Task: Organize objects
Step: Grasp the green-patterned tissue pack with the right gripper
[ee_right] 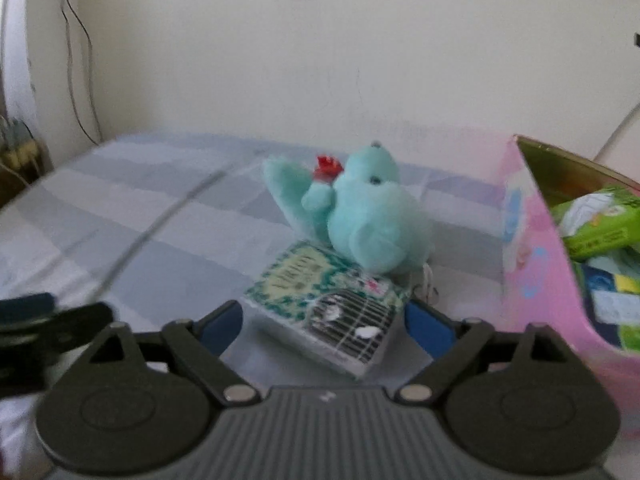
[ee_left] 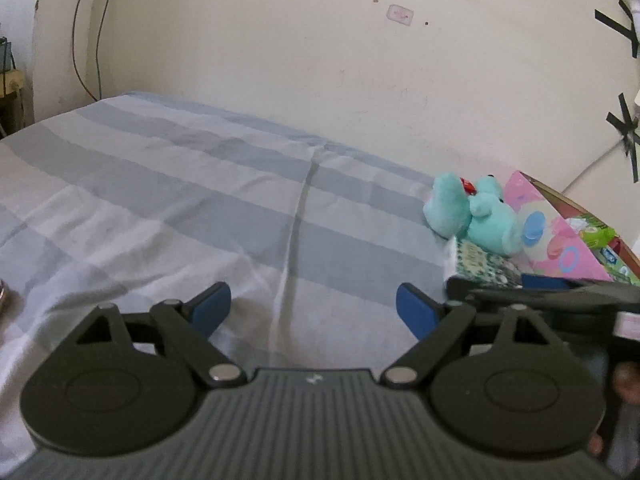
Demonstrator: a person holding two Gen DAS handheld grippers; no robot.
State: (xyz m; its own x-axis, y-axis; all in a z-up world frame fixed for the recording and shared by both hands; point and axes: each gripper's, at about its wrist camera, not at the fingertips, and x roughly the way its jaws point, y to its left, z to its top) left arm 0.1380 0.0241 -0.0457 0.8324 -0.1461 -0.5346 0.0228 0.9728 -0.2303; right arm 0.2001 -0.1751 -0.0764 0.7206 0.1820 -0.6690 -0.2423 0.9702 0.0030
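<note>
You are lining up your right gripper (ee_right: 323, 322), jaws wide and empty, on the patterned packet (ee_right: 320, 300) lying on the bed (ee_left: 160, 200) under the teal plush toy (ee_right: 368, 220), beside the pink box (ee_right: 532, 264); your left gripper (ee_left: 313, 306) hangs open and empty, and the plush may tumble.

Striped bed (ee_left: 160, 184) against scuffed cream wall (ee_left: 280, 40).
</note>
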